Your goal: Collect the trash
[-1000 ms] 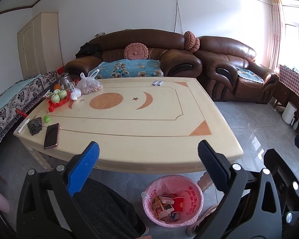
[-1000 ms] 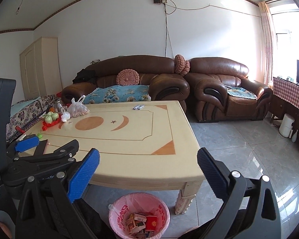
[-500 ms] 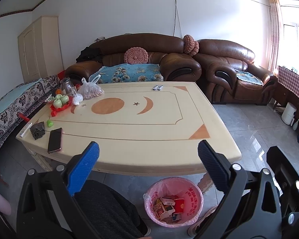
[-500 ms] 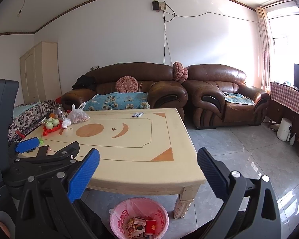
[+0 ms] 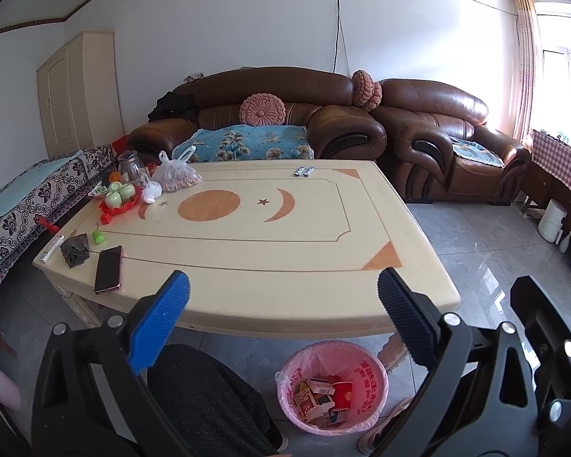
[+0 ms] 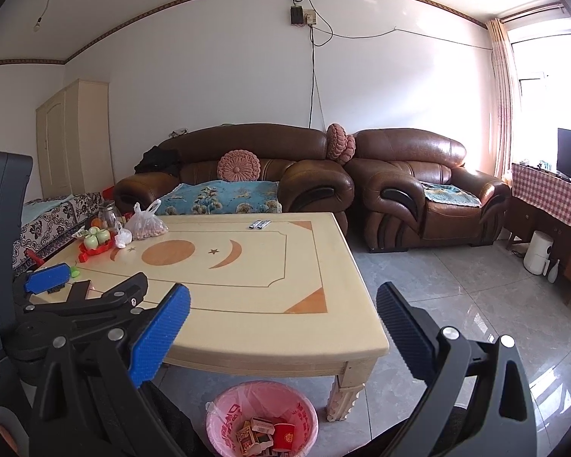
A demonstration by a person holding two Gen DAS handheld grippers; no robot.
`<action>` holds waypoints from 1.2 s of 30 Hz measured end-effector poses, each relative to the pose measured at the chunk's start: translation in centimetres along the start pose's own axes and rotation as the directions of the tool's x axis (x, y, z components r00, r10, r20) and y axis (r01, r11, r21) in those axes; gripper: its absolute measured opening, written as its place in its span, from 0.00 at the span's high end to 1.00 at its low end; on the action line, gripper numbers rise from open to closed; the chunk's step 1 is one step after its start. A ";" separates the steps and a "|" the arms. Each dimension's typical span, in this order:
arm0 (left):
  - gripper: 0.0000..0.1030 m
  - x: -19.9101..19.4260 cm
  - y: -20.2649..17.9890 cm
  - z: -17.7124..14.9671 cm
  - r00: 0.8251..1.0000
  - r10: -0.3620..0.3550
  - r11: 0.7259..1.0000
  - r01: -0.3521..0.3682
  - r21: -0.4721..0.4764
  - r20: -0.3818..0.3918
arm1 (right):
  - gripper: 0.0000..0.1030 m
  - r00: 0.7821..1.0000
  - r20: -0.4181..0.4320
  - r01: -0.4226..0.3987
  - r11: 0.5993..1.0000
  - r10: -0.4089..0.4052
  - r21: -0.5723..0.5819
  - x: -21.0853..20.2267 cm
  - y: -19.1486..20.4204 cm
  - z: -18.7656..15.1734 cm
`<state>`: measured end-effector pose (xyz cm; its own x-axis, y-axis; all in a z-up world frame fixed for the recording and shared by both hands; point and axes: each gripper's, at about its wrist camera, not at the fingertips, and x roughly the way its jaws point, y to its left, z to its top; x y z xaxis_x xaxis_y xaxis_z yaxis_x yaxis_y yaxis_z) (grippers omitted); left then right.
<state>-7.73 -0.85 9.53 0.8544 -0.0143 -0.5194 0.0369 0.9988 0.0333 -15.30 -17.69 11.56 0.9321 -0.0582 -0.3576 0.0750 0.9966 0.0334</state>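
Both the left claw (image 5: 283, 304) and right claw (image 6: 283, 306) gape empty, boxes already lie in the pink bin (image 5: 365, 365), and the surface (image 5: 270, 251) looks nearly cleared.

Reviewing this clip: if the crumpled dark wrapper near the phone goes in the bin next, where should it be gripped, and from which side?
Take the crumpled dark wrapper by its raised peak, coming down from above with the left hand-held gripper, which is open. It stands in a bunched mound, so the jaws can straddle the top; the phone and remote crowd both sides.
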 end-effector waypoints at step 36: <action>0.06 -0.4 0.6 0.6 0.997 -0.079 0.997 0.079 -0.010 -0.008 | 0.07 0.999 0.014 0.037 0.999 -0.037 0.011 0.0 -0.5 0.3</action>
<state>-7.73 -0.32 10.24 0.8445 -0.0929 -0.5275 0.0992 0.9949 -0.0164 -15.18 -18.23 11.86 0.9336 -0.0957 -0.3453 0.1132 0.9931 0.0307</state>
